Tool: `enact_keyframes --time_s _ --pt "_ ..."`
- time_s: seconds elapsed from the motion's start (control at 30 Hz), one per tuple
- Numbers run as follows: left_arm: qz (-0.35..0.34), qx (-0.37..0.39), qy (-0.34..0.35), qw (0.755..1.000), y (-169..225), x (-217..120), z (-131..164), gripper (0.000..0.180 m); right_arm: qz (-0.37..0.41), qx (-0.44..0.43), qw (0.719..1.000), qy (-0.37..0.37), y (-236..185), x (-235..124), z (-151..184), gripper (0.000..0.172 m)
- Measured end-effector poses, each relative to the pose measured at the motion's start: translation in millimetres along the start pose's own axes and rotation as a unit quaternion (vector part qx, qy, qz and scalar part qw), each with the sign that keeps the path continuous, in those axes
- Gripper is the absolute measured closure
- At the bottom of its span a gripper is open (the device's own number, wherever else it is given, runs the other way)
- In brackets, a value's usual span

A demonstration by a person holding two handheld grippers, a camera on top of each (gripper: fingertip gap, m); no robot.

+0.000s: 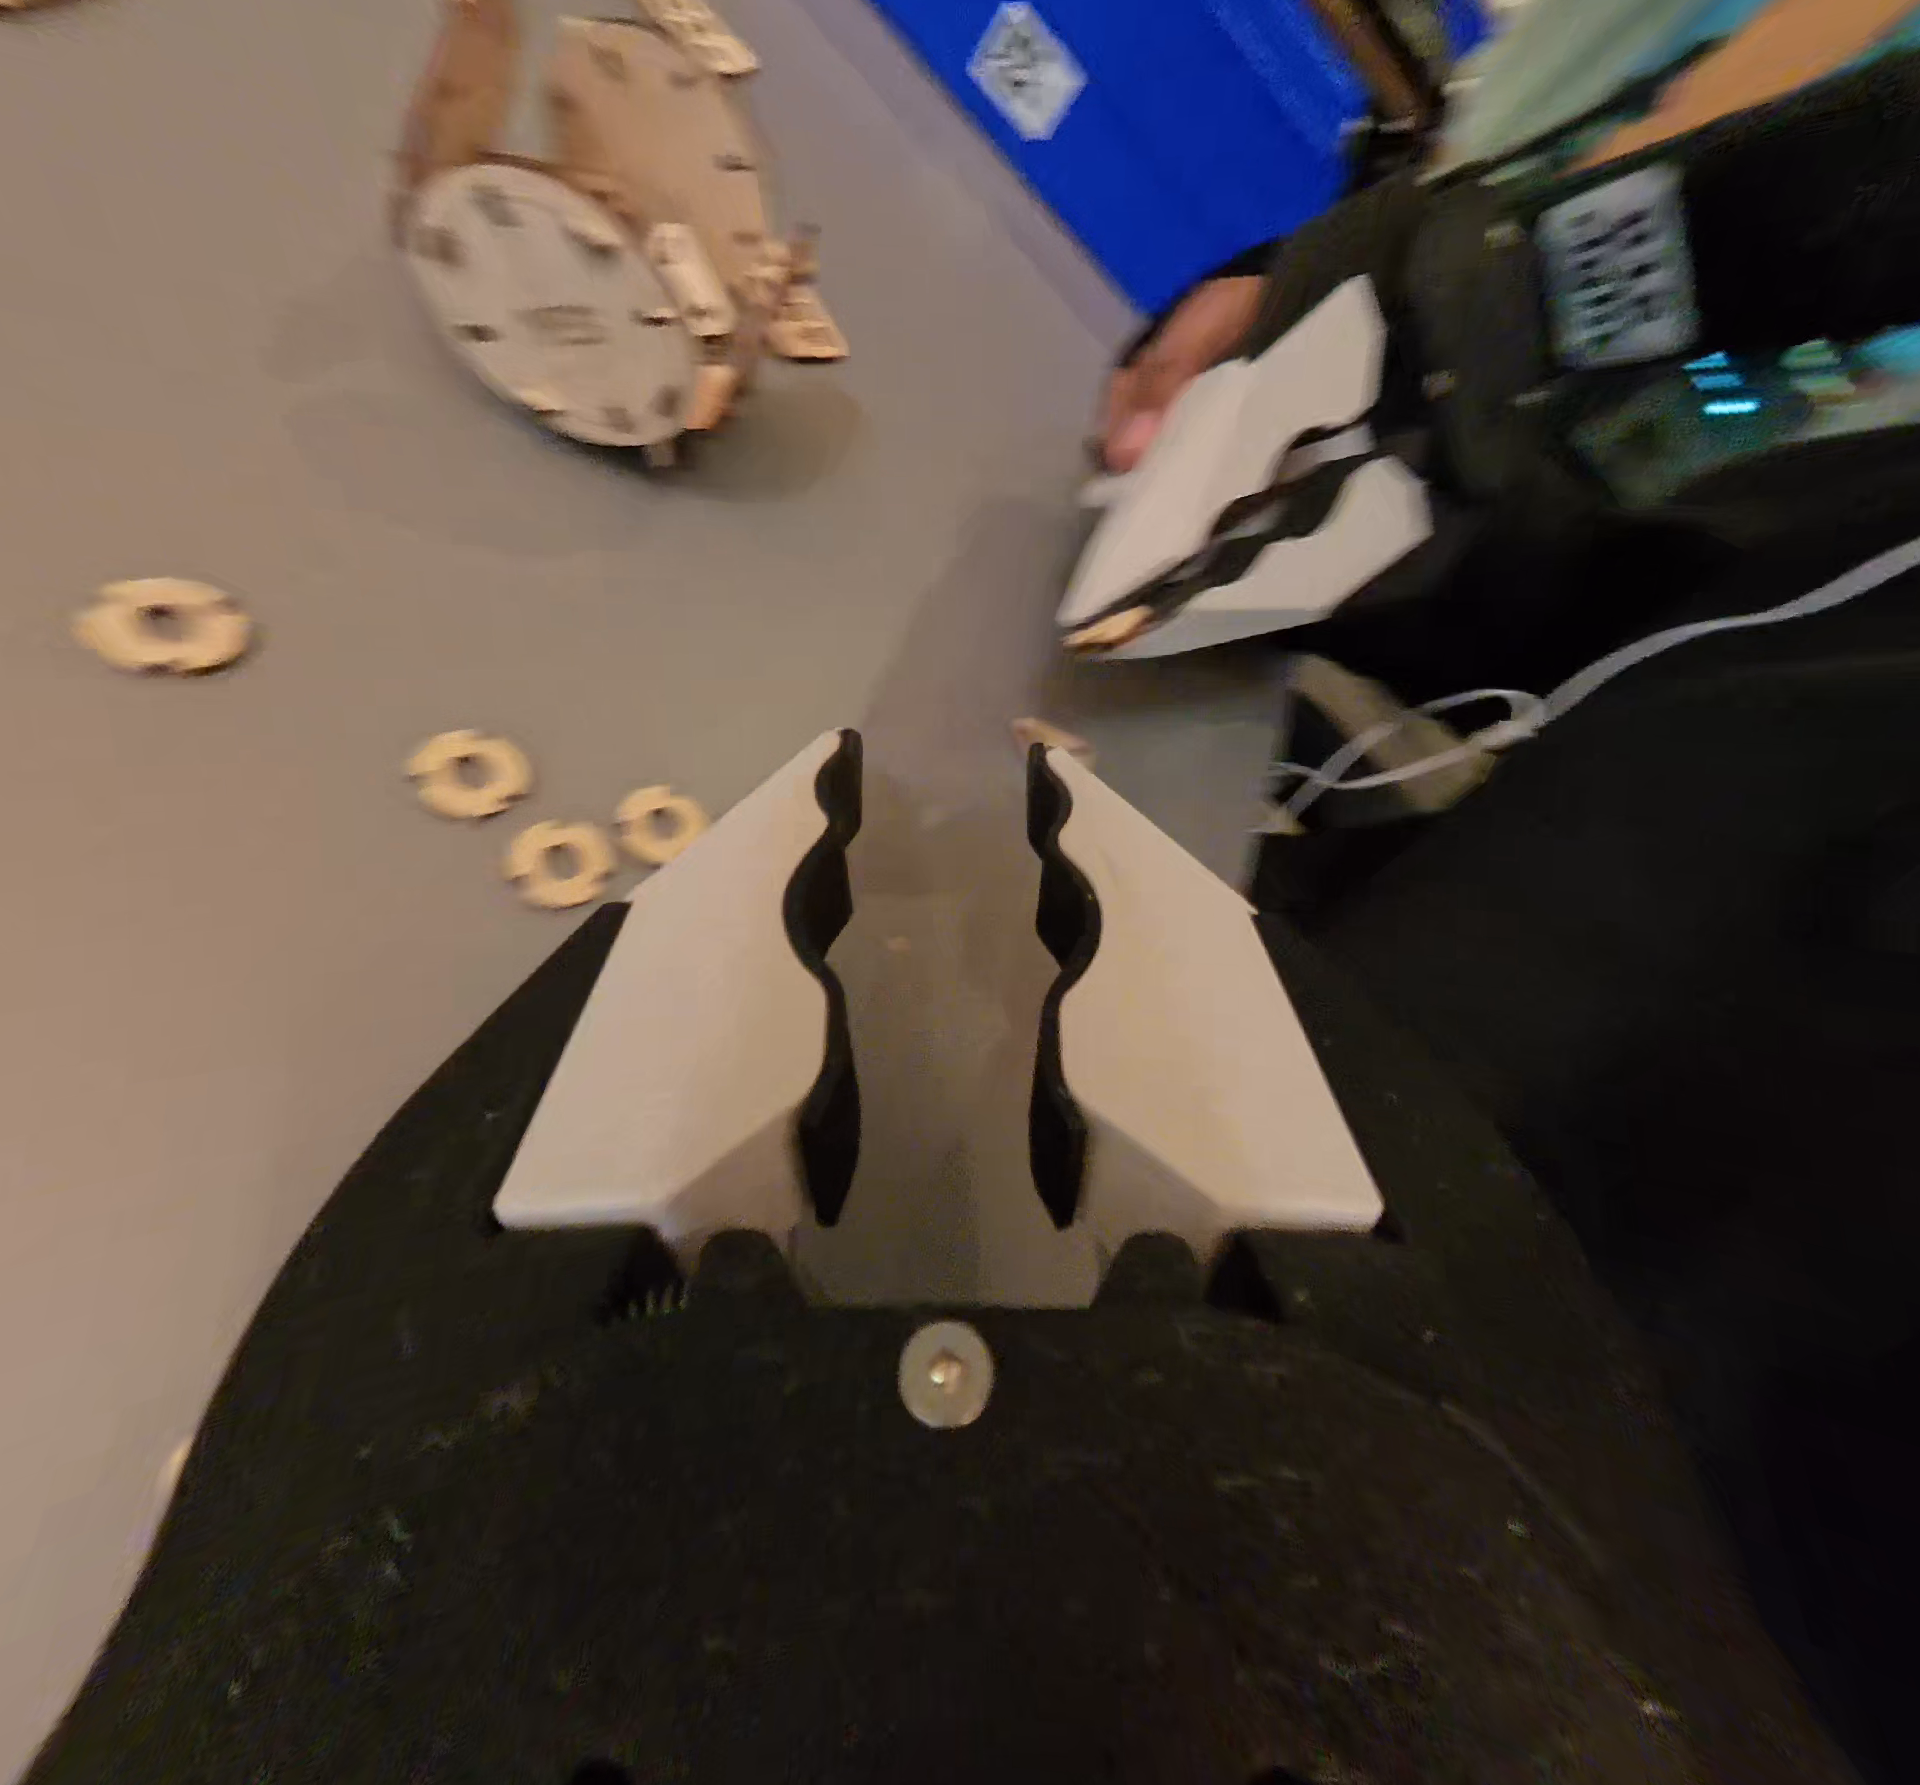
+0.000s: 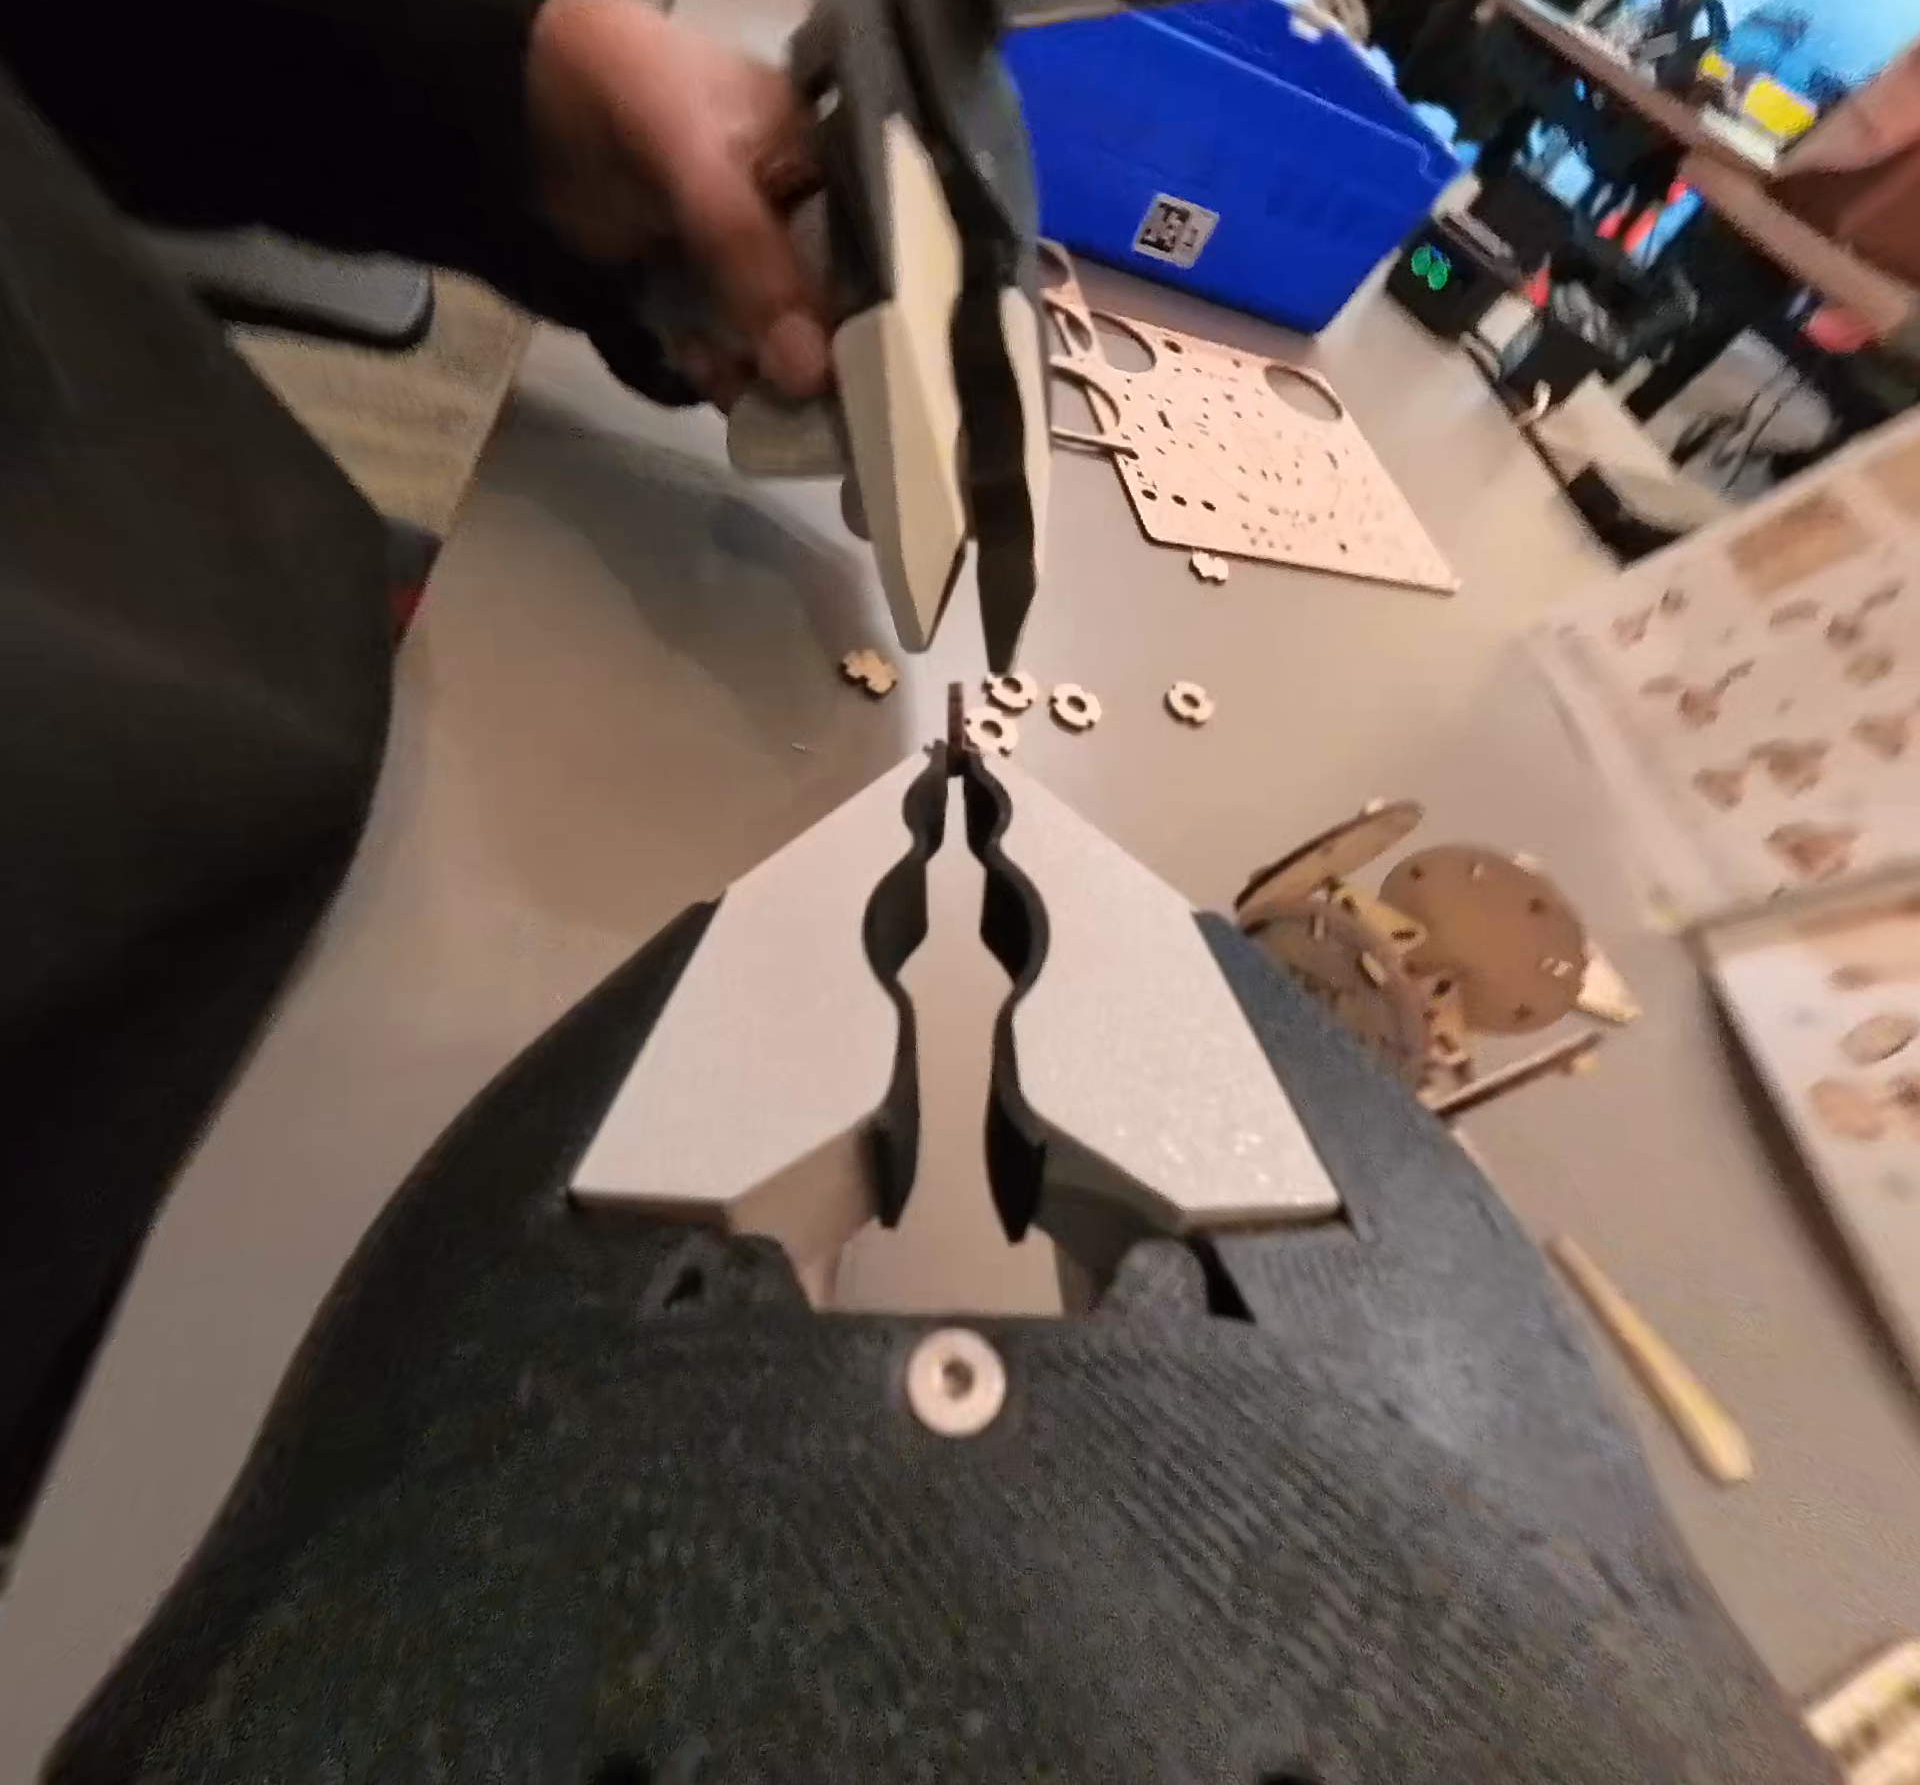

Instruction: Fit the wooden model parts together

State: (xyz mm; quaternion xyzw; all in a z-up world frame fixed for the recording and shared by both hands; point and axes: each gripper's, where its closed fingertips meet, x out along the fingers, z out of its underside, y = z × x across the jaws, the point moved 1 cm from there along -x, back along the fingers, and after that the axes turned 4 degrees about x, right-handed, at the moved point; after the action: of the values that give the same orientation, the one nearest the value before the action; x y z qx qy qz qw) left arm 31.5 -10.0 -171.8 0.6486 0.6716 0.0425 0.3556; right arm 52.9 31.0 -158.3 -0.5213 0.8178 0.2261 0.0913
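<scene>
My left gripper (image 1: 943, 748) is open and empty, hovering over the grey table (image 1: 312, 488). In the right wrist view it (image 2: 961, 639) hangs just above several small notched wooden rings (image 2: 1070, 705), held by a hand. My right gripper (image 2: 951, 769) is shut on a small thin wooden piece (image 2: 953, 717), seen edge-on and sticking out past the tips. In the left wrist view the right gripper (image 1: 1101, 634) shows at the right with that pale wooden piece (image 1: 1117, 627) at its tip. Three wooden rings (image 1: 561, 862) lie left of my left fingers.
A partly built wooden disc model (image 1: 551, 301) (image 2: 1455, 935) stands on the table. A blue bin (image 2: 1216, 135) is at the back. A laser-cut wooden sheet (image 2: 1247, 447), printed picture sheets (image 2: 1787, 696), a wooden stick (image 2: 1652, 1361) and a cross-shaped wooden piece (image 2: 868, 670) lie around. The left gripper's tips are roughly 4 cm from the right gripper's. The wooden stick (image 2: 1652, 1361) is about equally far from each gripper, around 25 cm.
</scene>
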Motion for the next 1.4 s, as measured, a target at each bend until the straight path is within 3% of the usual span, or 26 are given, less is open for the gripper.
enact_keyframes --time_s 0.1,0.2,0.37,0.57,0.63,0.87,1.07,1.2,1.4 --pt "-0.125 0.068 -0.037 0.989 -30 -1 9 0.147 -0.001 0.116 0.993 0.035 7 -3 0 0.170" --pt "-0.191 0.130 -0.083 0.969 -42 3 16 0.146 -0.001 0.173 0.983 0.055 12 -4 1 0.171" --pt "-0.217 0.154 -0.131 0.955 -52 9 25 0.151 -0.006 0.196 0.978 0.064 12 -4 -1 0.171" --pt "-0.208 0.138 -0.131 0.959 -53 10 25 0.156 -0.019 0.239 0.969 0.055 16 -3 3 0.171" --pt "-0.199 0.134 -0.134 0.962 -52 10 26 0.164 -0.034 0.270 0.962 0.033 16 1 10 0.171" --pt "-0.177 0.133 -0.126 0.967 -44 13 27 0.165 -0.078 0.345 0.935 0.002 16 8 20 0.171" --pt "-0.032 0.060 -0.065 0.996 -2 30 21 0.164 -0.124 0.412 0.902 -0.023 6 5 30 0.171" --pt "0.038 0.030 -0.038 0.998 21 36 17 0.164 -0.158 0.420 0.893 -0.042 -11 -3 33 0.171" --pt "0.090 0.000 -0.038 0.995 35 41 26 0.164 -0.187 0.422 0.886 -0.050 -29 -14 34 0.171"
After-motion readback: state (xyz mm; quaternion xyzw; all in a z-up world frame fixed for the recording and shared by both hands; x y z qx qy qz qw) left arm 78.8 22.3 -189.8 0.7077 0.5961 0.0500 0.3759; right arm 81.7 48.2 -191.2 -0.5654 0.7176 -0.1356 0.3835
